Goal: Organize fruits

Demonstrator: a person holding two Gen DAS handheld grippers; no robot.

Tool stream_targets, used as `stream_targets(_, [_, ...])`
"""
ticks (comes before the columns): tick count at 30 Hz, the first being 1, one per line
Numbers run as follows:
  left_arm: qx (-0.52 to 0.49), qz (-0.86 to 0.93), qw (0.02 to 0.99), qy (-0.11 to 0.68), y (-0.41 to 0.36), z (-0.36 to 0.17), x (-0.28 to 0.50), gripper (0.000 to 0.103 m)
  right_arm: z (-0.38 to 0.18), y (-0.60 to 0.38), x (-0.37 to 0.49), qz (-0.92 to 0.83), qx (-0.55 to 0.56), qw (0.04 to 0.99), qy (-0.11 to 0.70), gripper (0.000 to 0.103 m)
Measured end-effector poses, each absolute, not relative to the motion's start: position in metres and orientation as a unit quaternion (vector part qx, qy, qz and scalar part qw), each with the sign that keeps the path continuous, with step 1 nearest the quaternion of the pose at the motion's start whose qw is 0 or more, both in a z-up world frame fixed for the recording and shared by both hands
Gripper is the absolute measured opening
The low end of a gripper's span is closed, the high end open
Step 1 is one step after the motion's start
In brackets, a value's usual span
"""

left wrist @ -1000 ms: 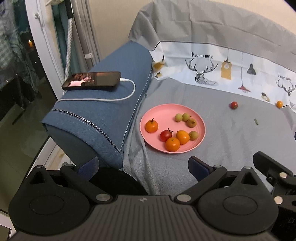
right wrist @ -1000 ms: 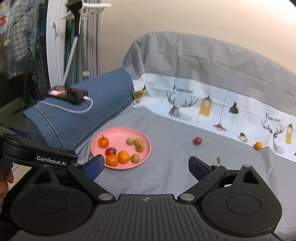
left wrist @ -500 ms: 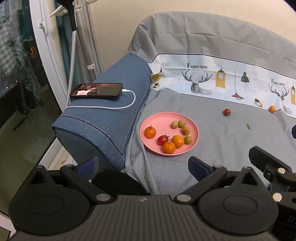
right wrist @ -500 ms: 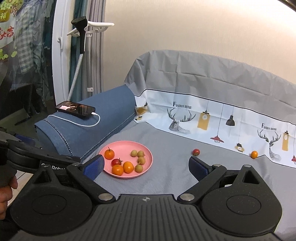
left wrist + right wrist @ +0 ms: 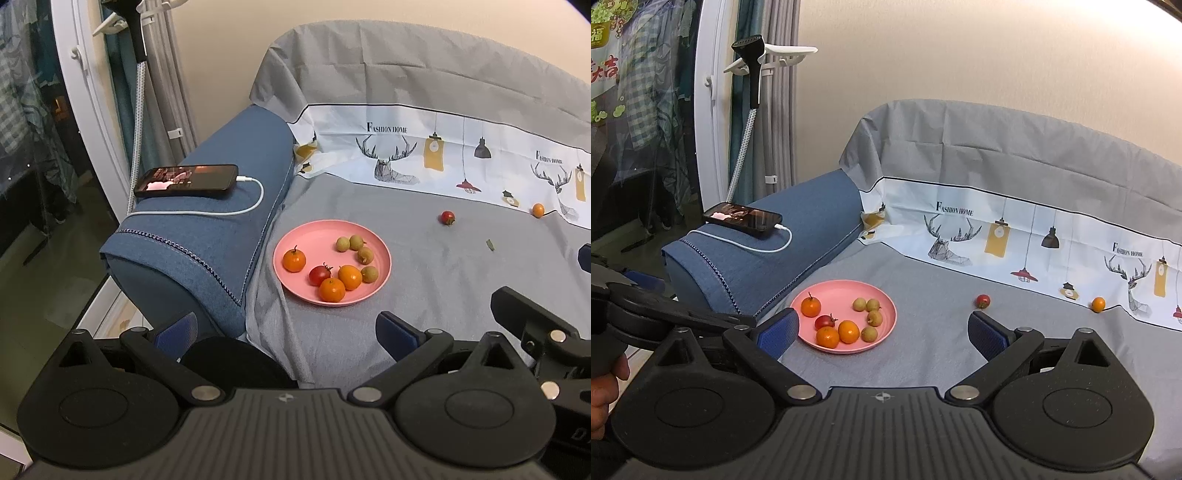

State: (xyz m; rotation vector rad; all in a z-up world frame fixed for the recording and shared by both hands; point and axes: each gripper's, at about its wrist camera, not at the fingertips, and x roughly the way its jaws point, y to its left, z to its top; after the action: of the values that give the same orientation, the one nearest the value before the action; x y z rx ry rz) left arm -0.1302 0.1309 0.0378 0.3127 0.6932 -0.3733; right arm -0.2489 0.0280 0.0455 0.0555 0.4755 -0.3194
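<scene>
A pink plate (image 5: 317, 236) (image 5: 831, 291) lies on the grey sofa cover near the blue armrest. It holds three orange fruits, a red tomato (image 5: 319, 275) (image 5: 824, 322) and several small green-yellow fruits. A loose red tomato (image 5: 447, 218) (image 5: 982, 301) and a loose orange fruit (image 5: 538, 210) (image 5: 1098, 304) lie further right, near the printed backrest. My left gripper (image 5: 286, 330) is open and empty, held back from the plate. My right gripper (image 5: 882, 332) is open and empty too, with the plate between and beyond its fingers.
A phone (image 5: 186, 180) (image 5: 743, 218) on a white charging cable rests on the blue armrest (image 5: 207, 236). A small green scrap (image 5: 490, 244) lies on the cover. A garment steamer pole (image 5: 750, 110) and curtains stand at left. A hand (image 5: 604, 387) holds the left gripper.
Both grippers have pulled back and tilted upward, so the plate and loose fruits sit lower and smaller in view. Both grippers stay open and empty; no fruit has moved.
</scene>
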Motion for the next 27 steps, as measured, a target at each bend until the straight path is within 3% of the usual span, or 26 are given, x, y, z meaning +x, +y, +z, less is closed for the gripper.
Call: stream_targets(27, [0.174, -0.178, 0.893, 0.375, 0.118, 0.013, -0.112, 0.103, 0.026, 0.012, -0.231, -0.145, 0.059, 0.949, 0.272, 0.098])
